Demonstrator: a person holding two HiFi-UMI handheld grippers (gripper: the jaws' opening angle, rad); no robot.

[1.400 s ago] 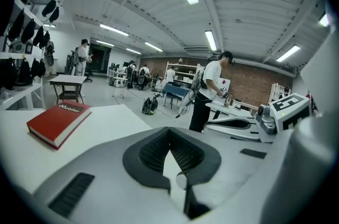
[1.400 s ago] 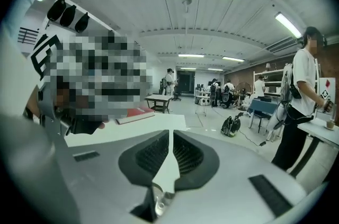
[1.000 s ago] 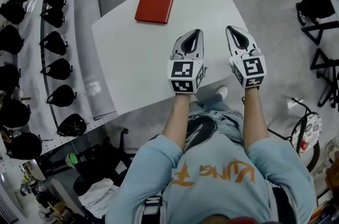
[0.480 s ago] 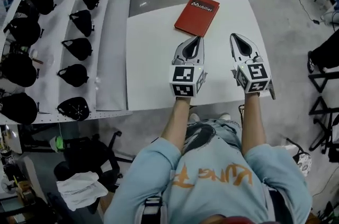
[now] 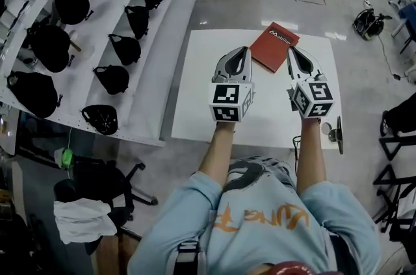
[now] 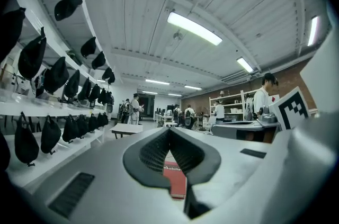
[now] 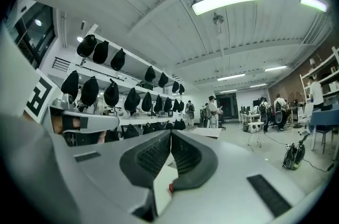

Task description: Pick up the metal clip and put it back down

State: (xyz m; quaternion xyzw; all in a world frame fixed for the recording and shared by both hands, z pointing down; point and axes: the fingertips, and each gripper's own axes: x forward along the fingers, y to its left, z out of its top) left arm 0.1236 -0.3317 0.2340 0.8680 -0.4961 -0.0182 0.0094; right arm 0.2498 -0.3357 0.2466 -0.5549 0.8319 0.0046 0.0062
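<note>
A red booklet [image 5: 273, 49] lies on the white table [image 5: 195, 104].

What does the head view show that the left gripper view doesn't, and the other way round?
Only the head view: the person's forearms, blue shirt and the white table's full outline, seen from above. Only the left gripper view: ceiling lights and people standing far across the room. Both: the red book, the shelved black bags, and the left tongs, closed with nothing gripped.
</note>
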